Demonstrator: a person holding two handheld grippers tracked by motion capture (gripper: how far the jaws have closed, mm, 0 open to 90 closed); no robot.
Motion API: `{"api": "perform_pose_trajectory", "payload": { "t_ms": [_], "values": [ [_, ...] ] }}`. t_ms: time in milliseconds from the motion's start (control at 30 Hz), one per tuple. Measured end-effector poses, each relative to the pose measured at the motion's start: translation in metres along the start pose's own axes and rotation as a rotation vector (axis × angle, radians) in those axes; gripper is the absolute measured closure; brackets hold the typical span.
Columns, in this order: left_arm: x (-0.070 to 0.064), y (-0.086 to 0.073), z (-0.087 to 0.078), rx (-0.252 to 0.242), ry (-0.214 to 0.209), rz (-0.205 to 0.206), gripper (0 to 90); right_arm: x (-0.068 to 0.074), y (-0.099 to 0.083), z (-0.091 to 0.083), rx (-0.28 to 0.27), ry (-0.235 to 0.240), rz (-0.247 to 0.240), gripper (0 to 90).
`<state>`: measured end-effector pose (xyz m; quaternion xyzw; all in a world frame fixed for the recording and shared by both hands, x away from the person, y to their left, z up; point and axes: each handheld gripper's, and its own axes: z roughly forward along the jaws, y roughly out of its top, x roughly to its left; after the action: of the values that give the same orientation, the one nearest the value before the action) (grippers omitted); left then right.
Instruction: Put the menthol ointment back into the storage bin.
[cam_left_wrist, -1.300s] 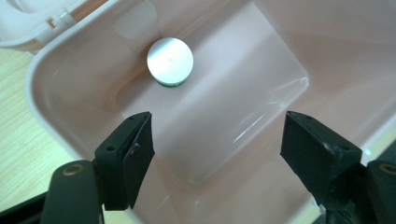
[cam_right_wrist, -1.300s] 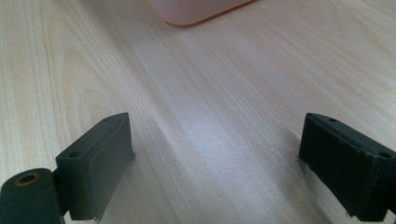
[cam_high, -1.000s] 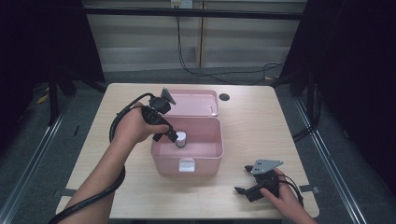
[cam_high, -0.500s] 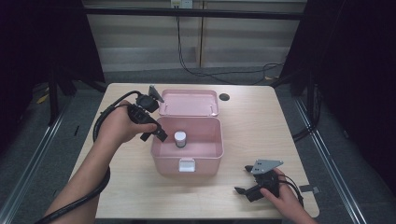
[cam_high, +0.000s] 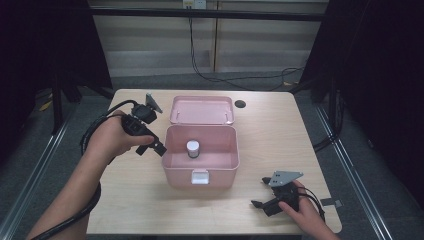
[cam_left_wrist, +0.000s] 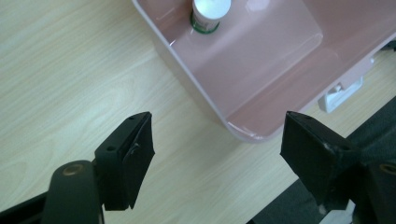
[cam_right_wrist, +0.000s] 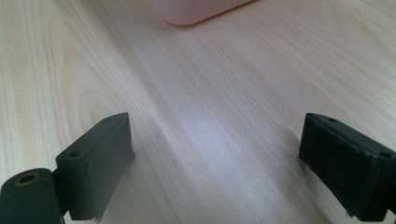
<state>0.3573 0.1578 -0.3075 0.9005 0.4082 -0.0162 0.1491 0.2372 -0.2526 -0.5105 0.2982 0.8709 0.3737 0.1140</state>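
My left claw (cam_high: 152, 146) hangs just beside the left wall of the pink box (cam_high: 172, 165), jaws spread wide with nothing between them. In the left gripper view they (cam_left_wrist: 212, 163) frame the box's near corner and the bare desk (cam_left_wrist: 70, 70) below. The small bottle (cam_high: 193, 149) with its white cap stands upright on the box floor, near the middle and touching no wall. The lid (cam_high: 201, 110) lies folded flat behind the box, so the inside is reachable from above; the white latch (cam_high: 200, 177) faces me at the front.

My right claw (cam_high: 262, 205) rests low on the desk near the front right corner, well apart from the box, jaws likewise spread and empty (cam_right_wrist: 212, 163). I judge it is parked there to leave the box clear for the left one.
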Motion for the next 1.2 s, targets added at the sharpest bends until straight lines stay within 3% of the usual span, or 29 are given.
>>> {"api": "perform_pose_trajectory", "payload": {
  "t_ms": [233, 733, 1200],
  "values": [
    [0.008, -0.013, 0.005, 0.017, 0.002, -0.016, 25.1, 0.000, 0.000, 0.000, 0.000, 0.000, 0.000, 9.2],
    [0.024, -0.044, 0.040, -0.001, -0.021, -0.049, 24.9, 0.000, 0.000, 0.000, 0.002, 0.000, 0.003, 9.2],
    [0.041, -0.075, 0.073, -0.054, -0.054, -0.104, 24.9, 0.000, 0.000, 0.000, 0.002, 0.001, 0.000, 9.2]
  ]
}}
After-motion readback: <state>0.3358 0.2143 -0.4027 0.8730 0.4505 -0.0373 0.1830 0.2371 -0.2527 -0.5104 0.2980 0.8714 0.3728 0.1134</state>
